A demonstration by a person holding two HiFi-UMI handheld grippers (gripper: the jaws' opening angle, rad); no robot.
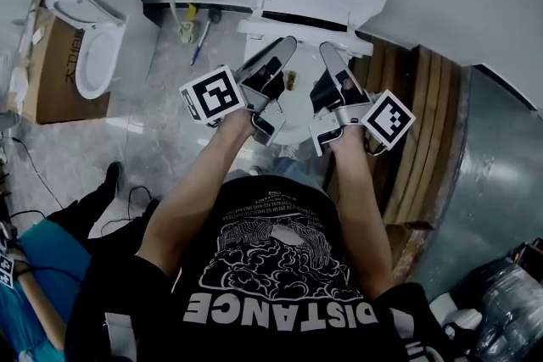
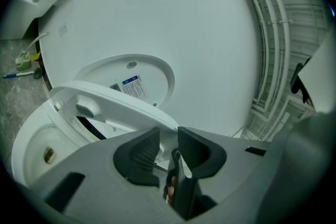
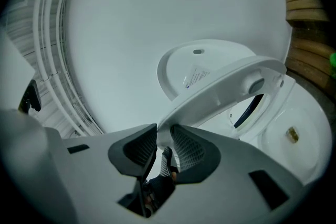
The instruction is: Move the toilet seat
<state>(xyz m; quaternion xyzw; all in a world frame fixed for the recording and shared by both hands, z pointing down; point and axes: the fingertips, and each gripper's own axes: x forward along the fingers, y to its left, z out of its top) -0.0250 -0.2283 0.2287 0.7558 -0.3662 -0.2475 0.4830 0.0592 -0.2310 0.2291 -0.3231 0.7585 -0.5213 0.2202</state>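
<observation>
Left gripper [image 2: 168, 137] and right gripper [image 3: 164, 136] clamped on front rim of half-raised toilet seat [image 2: 118, 93] — lid [image 2: 144, 68] upright behind, brownish speck [image 2: 48, 153] in bowl [image 2: 29, 131], perhaps a stain.

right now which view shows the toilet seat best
The right gripper view: the toilet seat runs unbroken from the jaws backward, raised above the bowl. The left gripper view comes close; the head view barely shows it.
</observation>
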